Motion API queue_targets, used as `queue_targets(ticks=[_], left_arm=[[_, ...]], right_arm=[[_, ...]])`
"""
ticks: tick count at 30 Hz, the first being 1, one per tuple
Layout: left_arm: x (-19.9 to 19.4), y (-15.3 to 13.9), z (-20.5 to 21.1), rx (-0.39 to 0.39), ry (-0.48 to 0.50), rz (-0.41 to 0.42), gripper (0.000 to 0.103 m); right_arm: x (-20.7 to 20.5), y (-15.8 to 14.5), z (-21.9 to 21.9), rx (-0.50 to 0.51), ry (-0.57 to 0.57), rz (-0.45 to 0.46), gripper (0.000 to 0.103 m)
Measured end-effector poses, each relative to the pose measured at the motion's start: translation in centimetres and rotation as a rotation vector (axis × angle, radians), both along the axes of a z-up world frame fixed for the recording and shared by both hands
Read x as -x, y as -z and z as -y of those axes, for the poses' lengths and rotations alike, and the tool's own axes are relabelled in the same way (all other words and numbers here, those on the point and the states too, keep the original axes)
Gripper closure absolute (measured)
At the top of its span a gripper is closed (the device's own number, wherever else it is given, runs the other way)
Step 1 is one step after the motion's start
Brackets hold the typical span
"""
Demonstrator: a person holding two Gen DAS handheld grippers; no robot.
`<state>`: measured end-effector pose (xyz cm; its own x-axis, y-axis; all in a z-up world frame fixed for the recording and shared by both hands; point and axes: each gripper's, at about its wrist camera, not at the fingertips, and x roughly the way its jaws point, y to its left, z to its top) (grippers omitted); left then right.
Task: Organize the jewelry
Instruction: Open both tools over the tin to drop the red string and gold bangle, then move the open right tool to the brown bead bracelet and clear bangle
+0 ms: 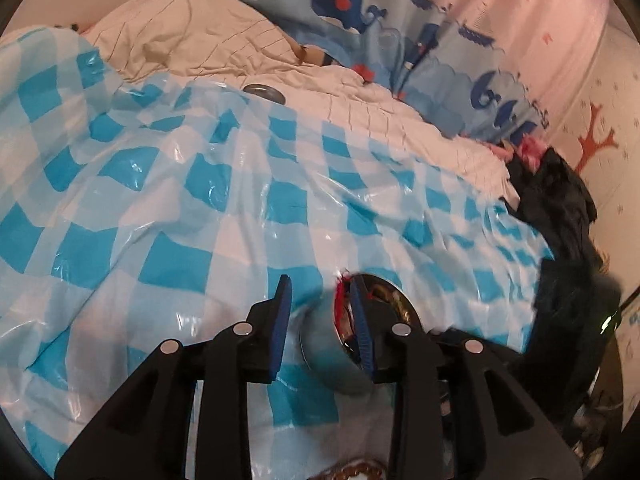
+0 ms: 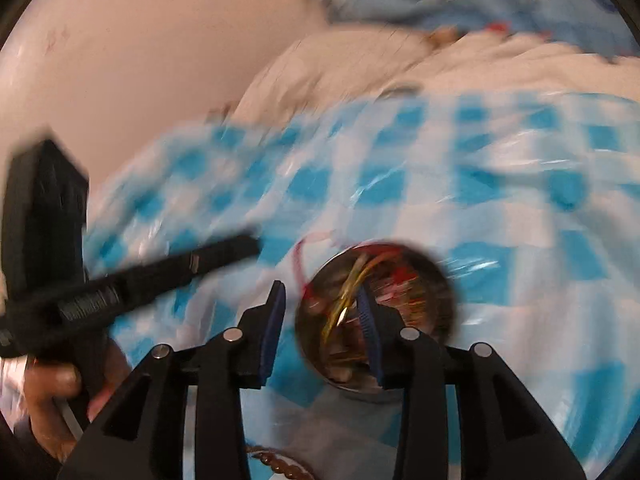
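A round metal bowl (image 2: 424,276) holding red and gold jewelry strands (image 2: 352,280) sits on the blue-and-white checked plastic sheet (image 2: 400,184). The right wrist view is blurred. My right gripper (image 2: 320,312) is open, its right finger inside the bowl and its left finger outside the rim. The bowl also shows in the left wrist view (image 1: 392,300). My left gripper (image 1: 320,300) is open, its jaws straddling the bowl's left wall. A beaded brown piece (image 2: 280,464) lies at the bottom edge of the right wrist view. The left gripper's body (image 2: 120,284) shows there at the left.
A cream quilt (image 1: 224,36) and a whale-print blue cloth (image 1: 344,4) lie behind the sheet. A grey round lid (image 1: 264,92) rests at the sheet's far edge. Dark clothing (image 1: 560,208) is heaped at the right. A pink wall (image 1: 560,20) is beyond.
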<state>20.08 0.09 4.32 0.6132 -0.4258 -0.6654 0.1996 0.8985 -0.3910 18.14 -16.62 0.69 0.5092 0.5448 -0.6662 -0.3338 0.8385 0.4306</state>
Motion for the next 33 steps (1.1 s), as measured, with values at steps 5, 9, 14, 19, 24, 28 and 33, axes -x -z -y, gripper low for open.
queue_targets(ticks=[5, 9, 14, 19, 24, 28, 33], left_arm=[[-1.3, 0.8, 0.9, 0.047, 0.031, -0.024, 0.072], [-1.3, 0.9, 3.0, 0.075, 0.098, -0.022, 0.072], [-0.6, 2.0, 6.4, 0.025, 0.215, -0.08, 0.072], [0.2, 3.7, 7.3, -0.041, 0.247, -0.137, 0.072], [1.9, 0.5, 4.0, -0.012, 0.209, -0.06, 0.069], [2.8, -1.8, 0.0, 0.015, 0.109, -0.026, 0.06], [5.2, -2.2, -3.0, 0.028, 0.065, -0.023, 0.058]], right_arm=[[1.2, -0.4, 2.0, -0.014, 0.048, -0.003, 0.062], [3.7, -2.0, 4.4, -0.023, 0.1, 0.023, 0.051], [6.9, -3.1, 8.1, -0.073, 0.183, 0.038, 0.045], [7.0, -2.4, 9.5, -0.11, 0.22, 0.01, 0.045], [7.0, -2.5, 9.2, -0.129, 0.22, 0.023, 0.045], [6.8, -2.5, 8.8, -0.095, 0.236, 0.039, 0.045], [4.9, -2.5, 5.6, 0.04, 0.207, 0.077, 0.045]])
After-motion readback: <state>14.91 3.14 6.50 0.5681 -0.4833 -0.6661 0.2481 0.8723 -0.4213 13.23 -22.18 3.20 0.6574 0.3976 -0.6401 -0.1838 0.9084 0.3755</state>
